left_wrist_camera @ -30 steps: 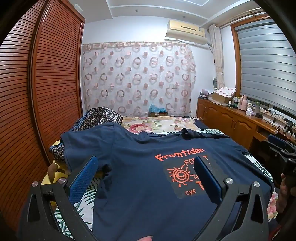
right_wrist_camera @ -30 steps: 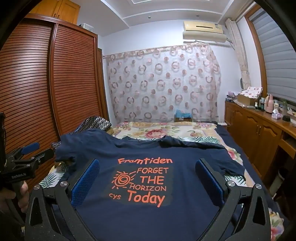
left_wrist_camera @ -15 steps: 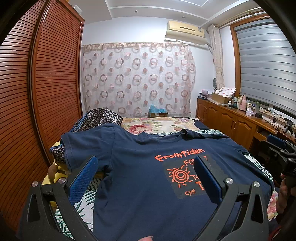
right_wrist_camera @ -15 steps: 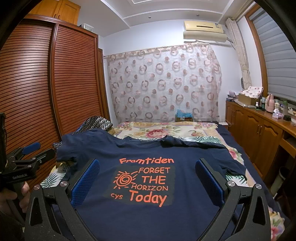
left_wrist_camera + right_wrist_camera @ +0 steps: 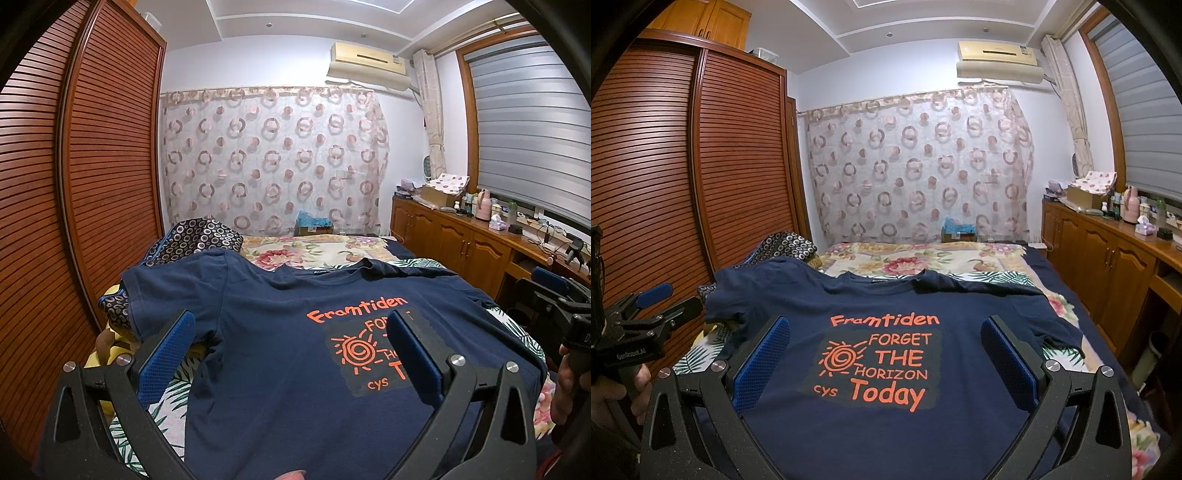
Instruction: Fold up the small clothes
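Note:
A navy T-shirt with orange print lies spread face up on the bed, collar at the far end. My left gripper hovers open above its left half, blue pads wide apart, nothing between them. My right gripper stands open over the printed chest, also holding nothing. The left gripper shows at the left edge of the right wrist view, held by a hand. The right gripper shows at the right edge of the left wrist view.
A floral bedspread covers the bed. A patterned pillow lies under the shirt's left sleeve. A slatted wooden wardrobe runs along the left. A wooden sideboard with bottles and boxes lines the right wall.
Both views have shifted only slightly; the shirt lies as before and both grippers stay open.

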Demonstrator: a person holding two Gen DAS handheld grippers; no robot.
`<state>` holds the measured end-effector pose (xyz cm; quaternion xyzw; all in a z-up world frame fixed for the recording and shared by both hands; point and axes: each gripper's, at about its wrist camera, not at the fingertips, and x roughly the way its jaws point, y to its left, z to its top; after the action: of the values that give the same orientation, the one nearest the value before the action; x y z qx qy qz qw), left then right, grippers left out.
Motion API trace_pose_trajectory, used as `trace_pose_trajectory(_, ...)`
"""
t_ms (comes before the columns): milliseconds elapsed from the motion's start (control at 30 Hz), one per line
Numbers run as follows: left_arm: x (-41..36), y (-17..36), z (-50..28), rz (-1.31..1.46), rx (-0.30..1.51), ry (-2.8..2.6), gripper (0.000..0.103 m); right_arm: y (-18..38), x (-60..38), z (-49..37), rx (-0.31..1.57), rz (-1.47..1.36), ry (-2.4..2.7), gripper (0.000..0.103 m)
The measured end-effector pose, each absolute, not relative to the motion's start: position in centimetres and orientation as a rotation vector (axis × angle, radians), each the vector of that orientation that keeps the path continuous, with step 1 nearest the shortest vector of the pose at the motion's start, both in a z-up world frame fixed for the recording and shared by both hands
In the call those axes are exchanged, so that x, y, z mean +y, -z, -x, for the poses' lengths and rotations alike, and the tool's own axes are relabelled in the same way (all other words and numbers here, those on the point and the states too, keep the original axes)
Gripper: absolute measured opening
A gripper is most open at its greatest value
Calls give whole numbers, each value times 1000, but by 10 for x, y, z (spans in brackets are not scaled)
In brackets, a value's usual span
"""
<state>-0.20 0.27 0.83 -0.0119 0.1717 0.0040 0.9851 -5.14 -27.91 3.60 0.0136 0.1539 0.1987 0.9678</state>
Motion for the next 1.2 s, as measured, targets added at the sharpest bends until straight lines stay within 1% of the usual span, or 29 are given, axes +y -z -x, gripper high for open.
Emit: trace_pose_trajectory(1200, -8, -23, 12, 16, 332, -6, 103, -33, -277, 51, 311, -30, -404, 103)
